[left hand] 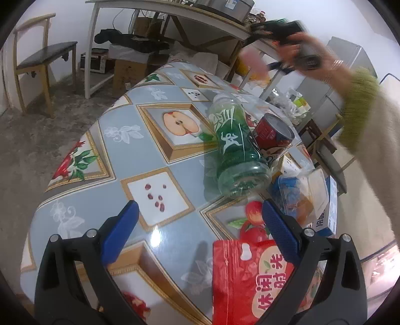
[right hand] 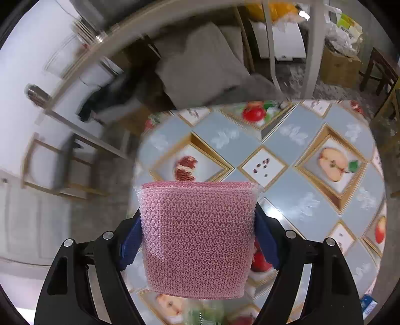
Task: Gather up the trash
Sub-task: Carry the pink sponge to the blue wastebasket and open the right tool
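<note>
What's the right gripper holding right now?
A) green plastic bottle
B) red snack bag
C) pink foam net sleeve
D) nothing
C: in the right wrist view the pink foam net sleeve sits clamped between the right gripper pads, lifted above the table; the green bottle and the red snack bag lie on the table.

A round table [left hand: 155, 160] wears a grey-blue fruit-print oilcloth. Far left, a wooden chair [left hand: 42, 62] stands by the white wall. Beyond the table, a white-legged bench [left hand: 155, 15] shelters cardboard boxes [left hand: 127, 70].
</note>
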`<action>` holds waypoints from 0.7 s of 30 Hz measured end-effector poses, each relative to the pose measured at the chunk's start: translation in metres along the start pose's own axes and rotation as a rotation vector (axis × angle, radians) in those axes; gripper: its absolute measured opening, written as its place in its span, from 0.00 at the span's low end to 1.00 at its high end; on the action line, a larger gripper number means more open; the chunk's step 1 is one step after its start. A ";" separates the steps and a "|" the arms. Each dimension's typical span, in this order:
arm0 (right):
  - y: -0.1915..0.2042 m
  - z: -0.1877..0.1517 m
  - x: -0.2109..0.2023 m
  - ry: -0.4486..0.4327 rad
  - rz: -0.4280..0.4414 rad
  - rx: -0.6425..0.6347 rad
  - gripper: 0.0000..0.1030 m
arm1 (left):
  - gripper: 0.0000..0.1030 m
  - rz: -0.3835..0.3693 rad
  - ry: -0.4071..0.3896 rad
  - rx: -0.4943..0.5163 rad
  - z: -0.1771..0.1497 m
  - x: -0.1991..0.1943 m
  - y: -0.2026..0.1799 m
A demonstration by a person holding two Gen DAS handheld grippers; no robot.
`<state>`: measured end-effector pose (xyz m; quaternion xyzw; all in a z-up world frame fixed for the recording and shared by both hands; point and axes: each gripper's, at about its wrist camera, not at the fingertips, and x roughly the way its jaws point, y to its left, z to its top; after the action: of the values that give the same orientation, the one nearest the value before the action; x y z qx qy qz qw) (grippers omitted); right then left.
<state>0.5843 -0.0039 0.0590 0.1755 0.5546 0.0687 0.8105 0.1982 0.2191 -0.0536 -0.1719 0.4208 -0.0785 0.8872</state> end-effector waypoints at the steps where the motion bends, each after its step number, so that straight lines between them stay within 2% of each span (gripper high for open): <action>1: -0.005 0.004 -0.008 -0.011 0.014 0.000 0.75 | 0.92 0.002 -0.004 0.003 -0.001 -0.003 -0.002; 3: -0.022 -0.008 -0.057 -0.057 0.059 -0.007 0.75 | 0.92 0.014 -0.016 0.015 -0.003 -0.012 -0.008; 7: -0.065 -0.037 -0.142 -0.136 0.092 -0.014 0.75 | 0.92 0.039 -0.041 0.050 -0.009 -0.029 -0.022; 10: -0.123 -0.078 -0.208 -0.192 0.099 0.015 0.75 | 0.92 0.046 -0.050 0.067 -0.017 -0.039 -0.032; 13: -0.185 -0.123 -0.253 -0.229 0.077 0.062 0.75 | 0.92 0.049 -0.057 0.086 -0.026 -0.049 -0.043; 17: -0.272 -0.189 -0.282 -0.242 0.050 0.177 0.75 | 0.92 0.050 -0.057 0.112 -0.038 -0.058 -0.058; 21: -0.356 -0.252 -0.280 -0.231 0.052 0.324 0.75 | 0.92 0.047 -0.061 0.146 -0.048 -0.063 -0.074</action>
<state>0.2171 -0.3675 0.0941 0.3249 0.4572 -0.0211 0.8276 0.1212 0.1568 -0.0088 -0.0989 0.3908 -0.0830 0.9114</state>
